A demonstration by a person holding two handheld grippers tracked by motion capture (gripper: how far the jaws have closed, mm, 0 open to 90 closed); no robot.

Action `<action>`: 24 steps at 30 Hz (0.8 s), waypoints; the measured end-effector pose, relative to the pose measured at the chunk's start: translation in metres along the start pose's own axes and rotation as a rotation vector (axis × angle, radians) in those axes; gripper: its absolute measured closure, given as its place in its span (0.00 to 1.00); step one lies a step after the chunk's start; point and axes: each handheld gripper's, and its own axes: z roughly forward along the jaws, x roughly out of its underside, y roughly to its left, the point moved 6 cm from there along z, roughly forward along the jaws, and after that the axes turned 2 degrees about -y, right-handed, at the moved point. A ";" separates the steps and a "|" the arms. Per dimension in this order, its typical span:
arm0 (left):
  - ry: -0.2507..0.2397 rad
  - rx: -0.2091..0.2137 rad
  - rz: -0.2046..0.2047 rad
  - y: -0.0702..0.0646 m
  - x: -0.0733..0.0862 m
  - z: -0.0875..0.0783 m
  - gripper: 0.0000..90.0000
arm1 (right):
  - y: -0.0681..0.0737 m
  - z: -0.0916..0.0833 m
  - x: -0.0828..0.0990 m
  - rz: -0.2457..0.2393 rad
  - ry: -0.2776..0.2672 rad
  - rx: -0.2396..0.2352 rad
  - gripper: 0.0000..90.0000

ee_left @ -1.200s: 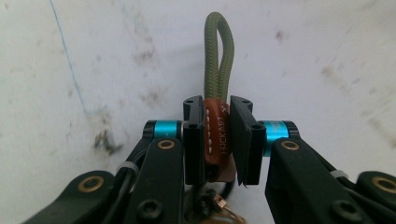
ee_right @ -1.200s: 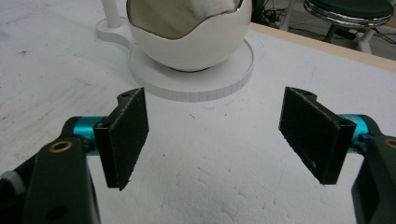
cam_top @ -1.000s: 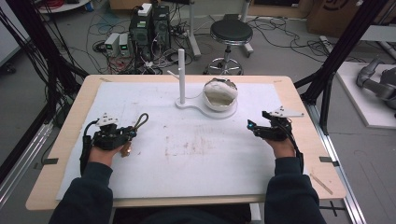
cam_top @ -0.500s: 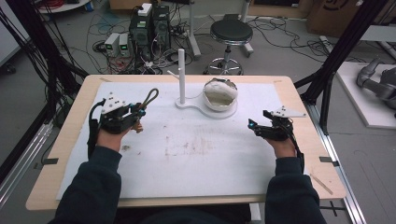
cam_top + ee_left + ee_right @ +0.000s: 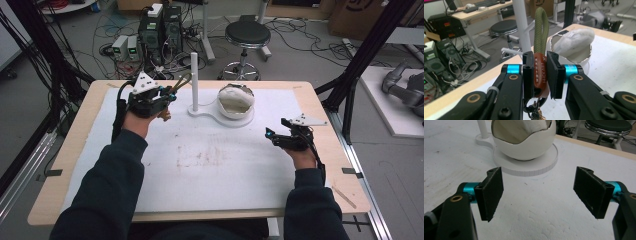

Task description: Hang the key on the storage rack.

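My left gripper (image 5: 167, 95) is shut on a keychain (image 5: 540, 72): a brown leather tab with an olive rope loop (image 5: 541, 30) standing up from the jaws and a metal ring hanging below. It is held above the far left of the table, just left of a white post (image 5: 195, 75). The loop (image 5: 181, 81) points toward the post. The post shares a white base (image 5: 529, 167) with an egg-shaped white bowl (image 5: 236, 100) holding something white. My right gripper (image 5: 272, 136) is open with nothing between its jaws, low over the mat on the right, facing the bowl (image 5: 524, 137).
A white mat (image 5: 210, 165) covers most of the wooden table (image 5: 75, 165). Beyond the far edge stand a black stool (image 5: 247, 35) and electronics boxes (image 5: 160, 30) with cables. Black frame legs (image 5: 360, 55) rise at the table's sides.
My left gripper has carried the keychain up and away from the person, then rightward, to just beside the post. The right gripper has stayed where it was, open.
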 end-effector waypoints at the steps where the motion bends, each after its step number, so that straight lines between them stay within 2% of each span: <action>1: -0.006 0.011 0.010 -0.002 -0.007 0.005 0.85 | 0.000 0.000 0.000 0.000 -0.001 -0.001 0.27; 2: -0.006 0.011 0.010 -0.002 -0.007 0.005 0.85 | 0.000 0.000 0.000 0.000 -0.001 -0.001 0.27; 3: 0.014 0.015 0.022 -0.004 -0.012 0.011 0.85 | 0.000 0.001 0.000 0.001 0.000 -0.001 0.27; 6: 0.028 0.019 0.016 -0.004 -0.014 0.019 0.85 | 0.000 0.001 0.000 0.000 0.001 -0.002 0.27; 11: 0.091 -0.012 -0.004 0.003 -0.008 0.041 0.85 | 0.000 0.000 0.001 0.001 0.001 -0.006 0.27; 15: 0.100 -0.027 -0.022 0.007 -0.006 0.046 0.85 | -0.001 0.000 0.002 0.007 0.005 -0.007 0.27; 16: 0.094 -0.029 -0.050 0.010 -0.006 0.049 0.85 | -0.001 0.000 0.002 0.007 0.004 -0.006 0.27; 17: 0.094 -0.029 -0.050 0.010 -0.006 0.049 0.85 | -0.001 0.000 0.002 0.007 0.004 -0.006 0.27; 20: 0.071 -0.011 -0.076 0.009 -0.006 0.049 0.85 | -0.001 0.000 0.002 0.005 0.004 -0.009 0.27; 24: 0.062 -0.006 -0.085 0.009 -0.008 0.047 0.85 | -0.002 0.001 0.003 0.008 0.009 -0.009 0.27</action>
